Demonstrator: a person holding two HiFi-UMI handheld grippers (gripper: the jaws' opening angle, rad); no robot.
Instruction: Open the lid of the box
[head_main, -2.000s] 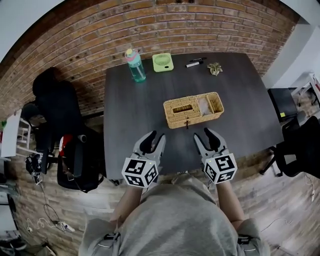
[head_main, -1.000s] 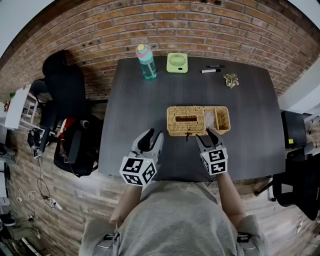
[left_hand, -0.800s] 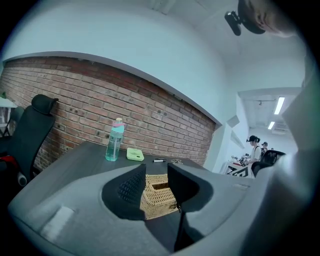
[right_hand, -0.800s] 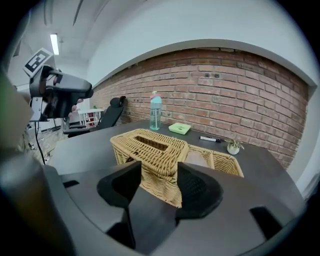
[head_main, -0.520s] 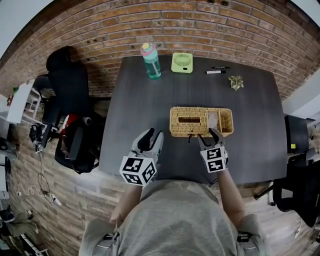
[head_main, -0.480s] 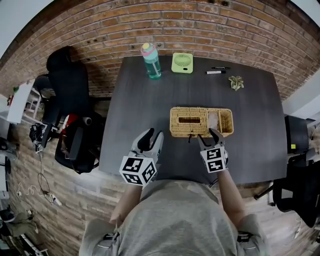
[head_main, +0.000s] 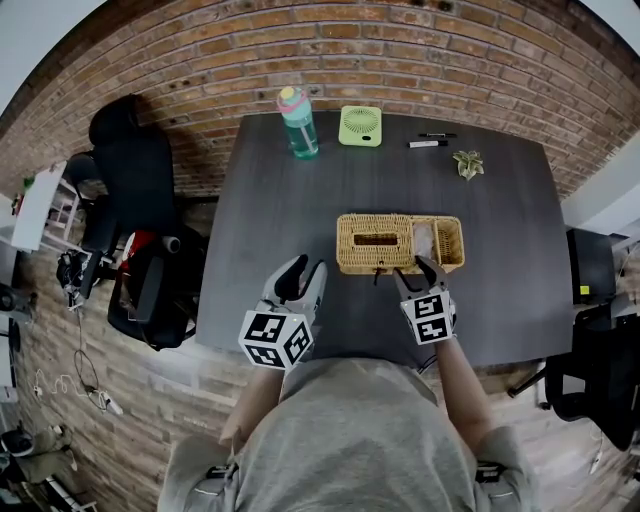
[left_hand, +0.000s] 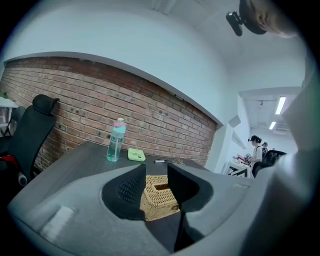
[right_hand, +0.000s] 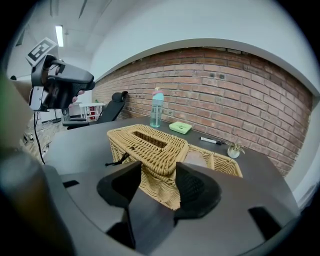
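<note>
**Head view:** A wicker box lies right of centre on the dark table. Its slotted lid lies flat over the left part. The right gripper has its tips at the box's near wall. The left gripper hangs above the near table edge, apart from the box and to its near left. A bottle, a green fan and a marker sit along the far edge.

**Left gripper view:** The left gripper has its 2 jaws apart and grips nothing. The box shows beyond them.

**Right gripper view:** The right gripper has just been opening its 2 jaws, which now gape wide. The box's near wall fills the gap, but the pads do not press on it. The lid sits closed.
</note>
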